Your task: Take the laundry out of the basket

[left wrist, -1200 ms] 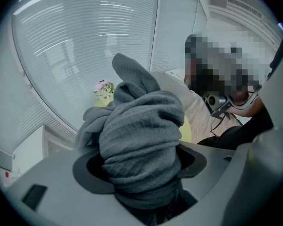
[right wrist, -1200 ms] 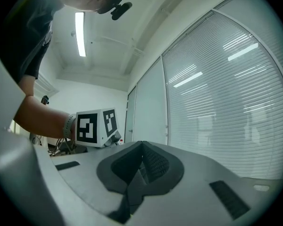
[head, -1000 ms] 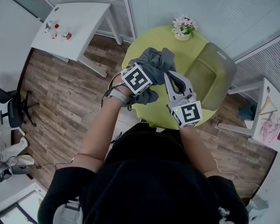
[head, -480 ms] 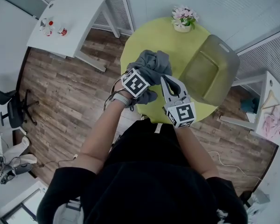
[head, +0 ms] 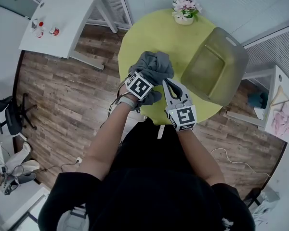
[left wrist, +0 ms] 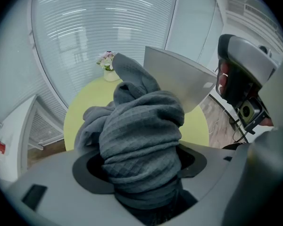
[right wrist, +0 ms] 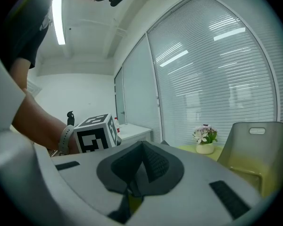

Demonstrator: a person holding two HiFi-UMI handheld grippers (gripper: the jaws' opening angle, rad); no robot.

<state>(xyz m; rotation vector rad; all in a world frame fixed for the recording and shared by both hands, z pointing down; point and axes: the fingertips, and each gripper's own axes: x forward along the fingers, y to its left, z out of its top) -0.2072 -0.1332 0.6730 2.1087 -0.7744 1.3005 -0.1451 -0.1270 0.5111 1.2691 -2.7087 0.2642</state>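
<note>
A bundled grey cloth (head: 153, 66) hangs over the near left part of the round yellow-green table (head: 149, 32). My left gripper (head: 149, 78) is shut on it; in the left gripper view the grey cloth (left wrist: 141, 145) fills the gap between the jaws. My right gripper (head: 167, 84) sits just right of the cloth, and its pads (right wrist: 153, 164) meet with nothing between them. The olive translucent basket (head: 214, 66) stands on the table's right side and looks empty. From the left gripper view, the basket (left wrist: 179, 81) rises behind the cloth.
A small flower pot (head: 184, 9) stands at the table's far edge. A white side table (head: 67, 18) with small bottles is at the far left. An office chair (head: 12, 114) stands on the wooden floor to the left. A white stand (head: 279, 109) is beyond the basket.
The head view has shifted a little. The left gripper still holds the grey cloth over the table, and the right gripper stays shut beside it, both drawn slightly nearer the person.
</note>
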